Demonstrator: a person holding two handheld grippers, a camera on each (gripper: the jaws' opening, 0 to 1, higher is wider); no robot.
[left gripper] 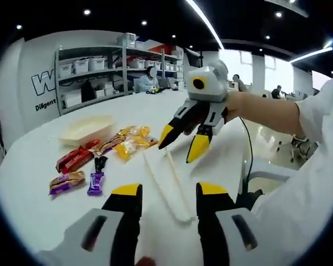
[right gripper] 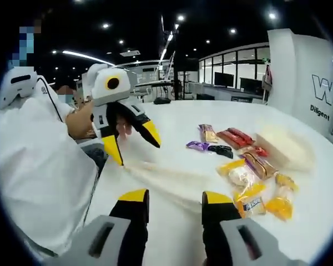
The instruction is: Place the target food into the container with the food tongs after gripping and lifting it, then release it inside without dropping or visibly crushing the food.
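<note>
Open-plan office or lab space: grey metal shelving rack with white storage bins far left, white wall with black lettering, people seated at far desks, recessed ceiling spotlights, large round white worktop.

White table carries pale tongs; beside them wrapped snacks, beyond those a cream container.

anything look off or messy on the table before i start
Nothing looks spilled or damaged. The wrapped snacks lie loose in a cluster beside the empty container, wrappers apparently intact. The tongs lie flat on the white table, not yet picked up. Both the left claw and right claw are open.
</note>
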